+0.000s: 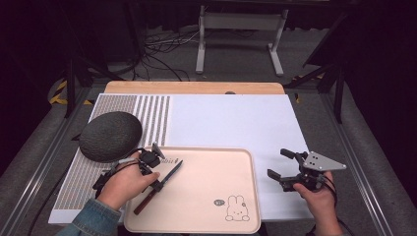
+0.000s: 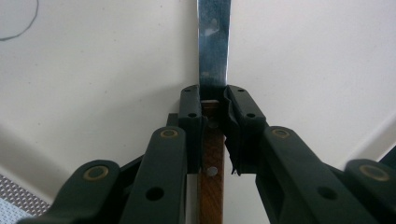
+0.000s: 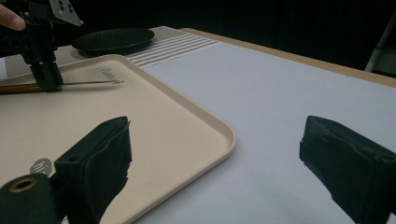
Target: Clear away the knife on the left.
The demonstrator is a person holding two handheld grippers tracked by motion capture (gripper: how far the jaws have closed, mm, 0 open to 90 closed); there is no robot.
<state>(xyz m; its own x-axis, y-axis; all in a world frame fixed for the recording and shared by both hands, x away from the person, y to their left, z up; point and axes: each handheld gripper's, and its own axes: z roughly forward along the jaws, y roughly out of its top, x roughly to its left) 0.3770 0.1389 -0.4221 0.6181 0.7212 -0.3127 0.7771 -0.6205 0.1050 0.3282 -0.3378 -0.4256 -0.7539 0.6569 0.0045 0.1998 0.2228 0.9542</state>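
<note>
The left tongs (image 1: pixel 156 183) are clamped on a knife (image 1: pixel 161 186), gripping it where the brown wooden handle meets the steel blade; in the left gripper view the jaws press on both sides of the knife (image 2: pixel 212 140). The knife lies over the left part of a beige tray (image 1: pixel 211 169) at the near edge of the bench (image 1: pixel 231 123), blade pointing far and to the right, handle toward the near left. The right tongs (image 1: pixel 280 164) hover over the white mat right of the tray, jaws spread wide and empty. A dark round dish (image 1: pixel 110 136) sits far left of the tray, on the striped part of the mat.
</note>
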